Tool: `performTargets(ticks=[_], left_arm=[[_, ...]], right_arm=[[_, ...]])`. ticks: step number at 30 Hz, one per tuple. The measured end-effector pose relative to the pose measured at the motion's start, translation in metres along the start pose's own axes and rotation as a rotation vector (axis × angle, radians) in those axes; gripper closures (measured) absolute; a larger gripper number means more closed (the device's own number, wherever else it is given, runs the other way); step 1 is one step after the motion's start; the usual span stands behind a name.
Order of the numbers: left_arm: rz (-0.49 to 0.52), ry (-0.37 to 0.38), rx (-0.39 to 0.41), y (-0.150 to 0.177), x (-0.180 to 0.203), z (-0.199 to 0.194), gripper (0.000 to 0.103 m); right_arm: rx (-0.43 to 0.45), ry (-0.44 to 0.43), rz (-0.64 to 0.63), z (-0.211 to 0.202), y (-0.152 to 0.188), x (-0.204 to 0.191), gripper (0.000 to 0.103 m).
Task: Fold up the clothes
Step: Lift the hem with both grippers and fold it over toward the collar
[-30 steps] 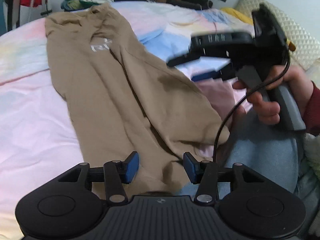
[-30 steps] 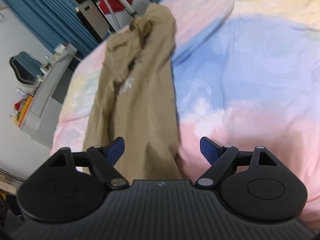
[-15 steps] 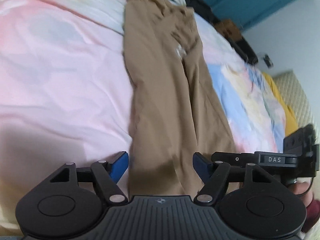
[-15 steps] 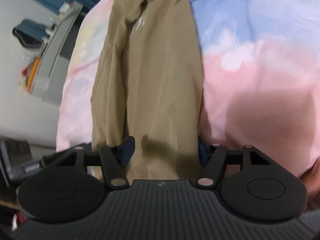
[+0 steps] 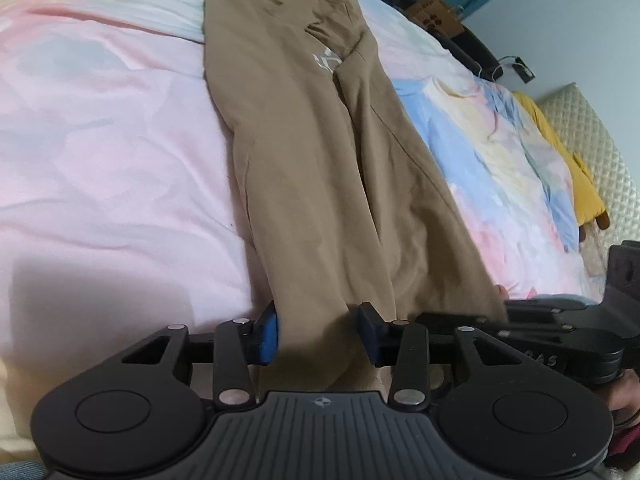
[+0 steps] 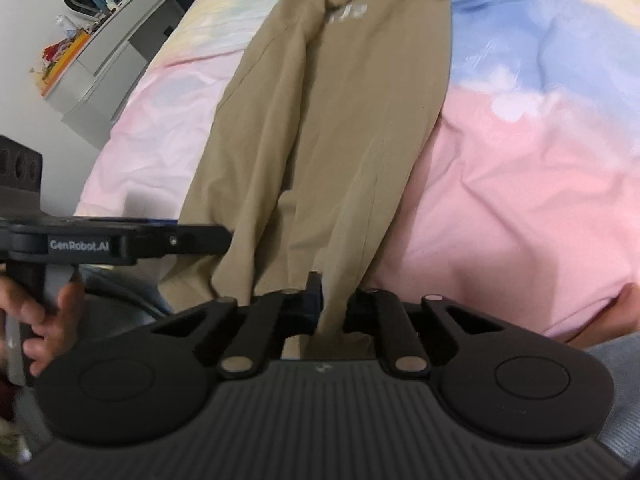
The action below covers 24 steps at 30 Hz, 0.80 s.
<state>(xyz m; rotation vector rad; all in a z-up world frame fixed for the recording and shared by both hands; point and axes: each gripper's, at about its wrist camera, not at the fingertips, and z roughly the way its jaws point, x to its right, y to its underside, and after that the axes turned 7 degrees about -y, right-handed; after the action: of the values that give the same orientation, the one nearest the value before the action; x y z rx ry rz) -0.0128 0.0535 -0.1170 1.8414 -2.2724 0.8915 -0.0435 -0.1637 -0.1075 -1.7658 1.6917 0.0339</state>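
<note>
Tan trousers [image 5: 320, 168] with a white logo lie lengthwise on the bed, waistband far, leg hems near me; they also show in the right wrist view [image 6: 332, 128]. My left gripper [image 5: 316, 334] straddles the left leg's hem, its blue pads still a little apart with cloth between them. My right gripper [image 6: 332, 306] is shut on the right leg's hem. The right gripper also shows from the side in the left wrist view [image 5: 560, 332], and the left gripper appears in the right wrist view [image 6: 120, 242].
A pastel pink, blue and yellow duvet [image 5: 100, 152] covers the bed. A quilted headboard [image 5: 592, 128] and a yellow item [image 5: 576, 184] are at the right. A grey desk [image 6: 108, 60] stands beyond the bed's left edge.
Both grippers have come down onto the near hems of the trousers. The right gripper has closed on cloth. The left gripper's jaws have narrowed around the other hem.
</note>
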Motion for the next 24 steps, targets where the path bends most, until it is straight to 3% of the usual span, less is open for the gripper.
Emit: performTargets(ticks=[2,4,6,8,10,15,24], left_arm=[[0.013,0.014,-0.021,0.001,0.002,0.002,0.035],[0.037,0.016,-0.022,0.002,0.006,0.004,0.037],[0.037,0.008,-0.016,0.003,0.005,0.006,0.053],[0.015,0.011,-0.012,0.007,-0.003,0.003,0.084],[0.001,0.026,0.008,0.007,-0.007,-0.001,0.092],[-0.019,0.16,0.137,-0.007,-0.011,-0.042,0.094],[-0.016,0.161,0.414,-0.046,0.021,-0.158,0.095]], right_arm=[[0.024,0.001,0.003,-0.003,-0.002,-0.001,0.095],[0.041,-0.003,0.007,-0.004,-0.003,0.0,0.095],[0.053,-0.003,0.006,-0.003,-0.004,-0.003,0.095],[0.067,-0.008,0.02,-0.004,-0.005,-0.002,0.095],[0.082,-0.015,0.037,-0.006,-0.006,-0.001,0.095],[0.183,-0.093,0.116,-0.037,-0.014,0.006,0.096],[0.449,-0.121,-0.036,-0.142,-0.071,-0.037,0.096]])
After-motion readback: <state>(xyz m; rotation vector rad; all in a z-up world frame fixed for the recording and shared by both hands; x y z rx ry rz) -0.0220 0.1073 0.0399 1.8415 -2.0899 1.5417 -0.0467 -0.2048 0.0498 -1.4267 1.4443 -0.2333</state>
